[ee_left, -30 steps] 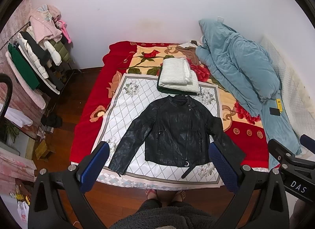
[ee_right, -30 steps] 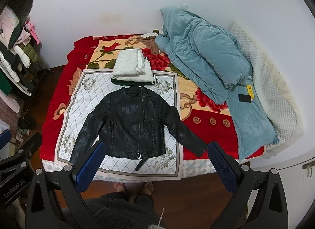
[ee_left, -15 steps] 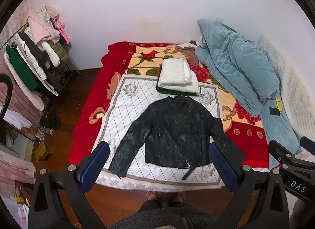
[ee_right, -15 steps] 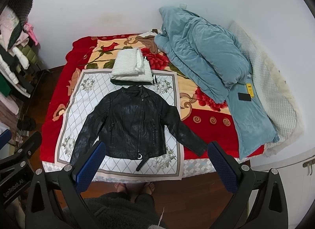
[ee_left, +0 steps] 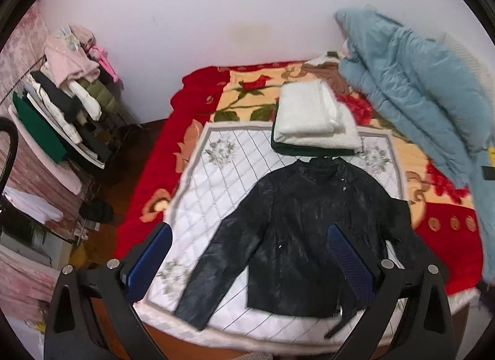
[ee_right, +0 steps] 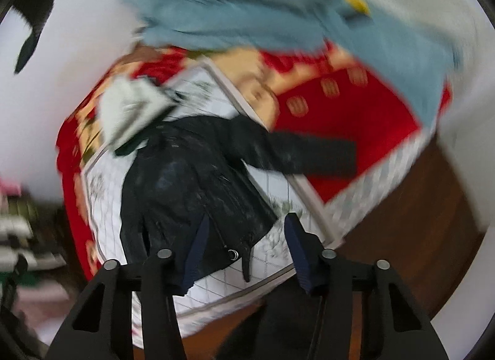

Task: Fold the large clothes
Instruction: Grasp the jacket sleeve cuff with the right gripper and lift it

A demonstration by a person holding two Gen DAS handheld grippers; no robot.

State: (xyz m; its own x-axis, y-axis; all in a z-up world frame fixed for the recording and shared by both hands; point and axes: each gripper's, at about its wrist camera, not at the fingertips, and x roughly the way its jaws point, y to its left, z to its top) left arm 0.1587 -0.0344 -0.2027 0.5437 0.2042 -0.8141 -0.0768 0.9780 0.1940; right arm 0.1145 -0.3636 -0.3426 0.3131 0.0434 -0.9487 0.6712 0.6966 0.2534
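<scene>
- Bedroom: bed (ee_left: 148,193) with red floral blanket against a white wall.
- Left gripper (ee_left: 247,262): 2 blue-padded fingers (ee_left: 148,262) spread wide, holding nothing, above the jacket's lower half.
- Right gripper (ee_right: 244,255): fingers apart, empty, over the jacket's hem; view blurred.
- Black leather jacket (ee_left: 309,236): flat, front up, sleeves spread, on a white quilted mat (ee_left: 210,180).
- Folded white clothes (ee_left: 312,118): stacked just beyond the jacket's collar.
- Blue duvet (ee_left: 427,87): bunched right of the jacket.
- Clothes rack (ee_left: 58,109): left of the jacket, off the bed.
</scene>
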